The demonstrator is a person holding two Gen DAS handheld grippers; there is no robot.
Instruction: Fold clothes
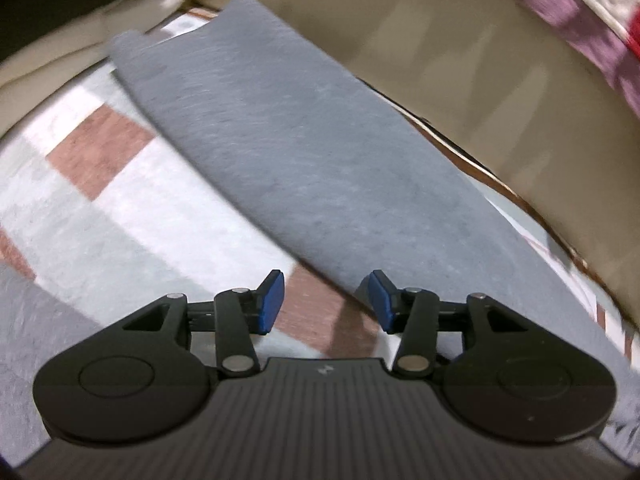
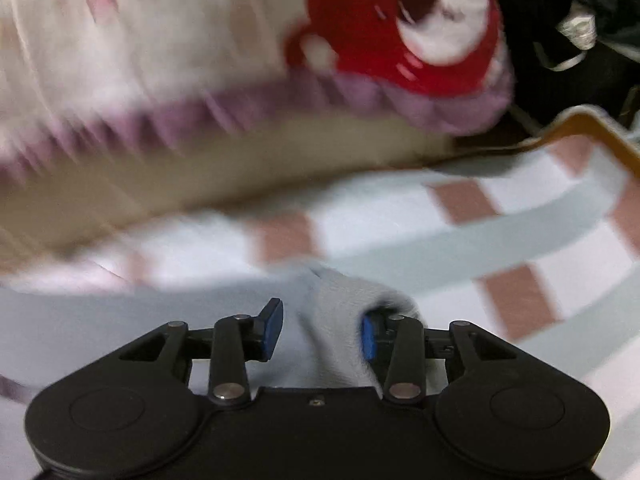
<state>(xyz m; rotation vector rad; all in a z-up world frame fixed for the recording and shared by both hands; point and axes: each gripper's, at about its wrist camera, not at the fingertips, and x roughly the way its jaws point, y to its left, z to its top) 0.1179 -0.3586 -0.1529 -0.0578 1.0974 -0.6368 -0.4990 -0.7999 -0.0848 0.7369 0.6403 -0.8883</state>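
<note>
One cloth (image 1: 280, 152) folded narrow on checked cover (image 1: 100, 208); more folds likely. Left gripper (image 1: 326, 300) open, empty. Right gripper (image 2: 322, 336) apart around cloth bunch (image 2: 332, 320), not pinching.

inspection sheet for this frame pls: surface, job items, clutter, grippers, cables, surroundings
Surface: checked cloth in white, pale grey and brownish-red squares; brown edge at its far side.
Job's things: grey garment lying flat as a long folded strip, far end near the cloth's edge; a bunched pale-grey fold shows in the right view.
Clutter: nothing seen on the cloth.
Grippers: left gripper open, empty, at the strip's near edge. Right gripper open; the fold lies between its fingers, draped over one, not pinched.
Cables: nothing seen.
Surroundings: beige cushion; white quilt with purple trim; red and white item; dark pile. Right view is blurred.
</note>
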